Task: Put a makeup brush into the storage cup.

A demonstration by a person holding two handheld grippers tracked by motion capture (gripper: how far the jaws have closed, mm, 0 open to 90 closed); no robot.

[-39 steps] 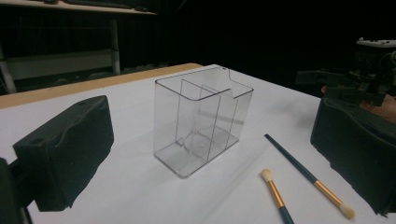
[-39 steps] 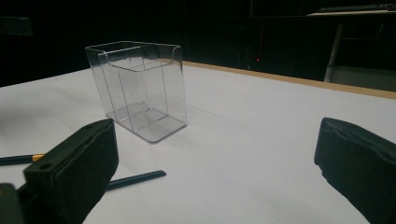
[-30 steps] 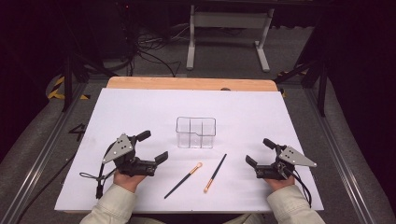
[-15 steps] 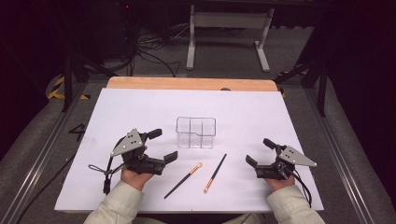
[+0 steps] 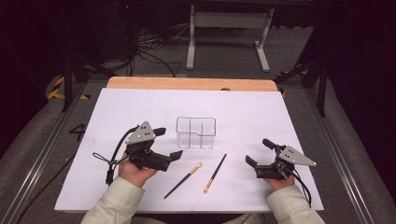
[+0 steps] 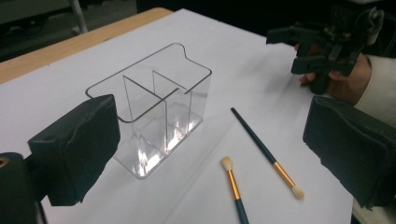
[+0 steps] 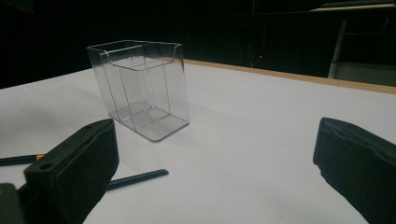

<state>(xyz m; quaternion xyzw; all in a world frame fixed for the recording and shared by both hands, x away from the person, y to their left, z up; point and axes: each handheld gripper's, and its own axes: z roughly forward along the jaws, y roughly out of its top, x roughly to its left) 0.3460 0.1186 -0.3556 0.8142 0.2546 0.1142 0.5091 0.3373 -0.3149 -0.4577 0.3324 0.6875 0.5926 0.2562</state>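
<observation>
Left gripper: held at 7 o'clock on the sheet, jaws wide apart and just eased slightly inward, nothing between them
Right gripper: held at 5 o'clock, jaws wide apart, nothing between them
Two brushes: flat on the white sheet between the grippers, near side, lying slantwise side by side, apart
Clear organizer: upright, just beyond the brushes toward 12 o'clock, inner dividers, nothing inside
</observation>
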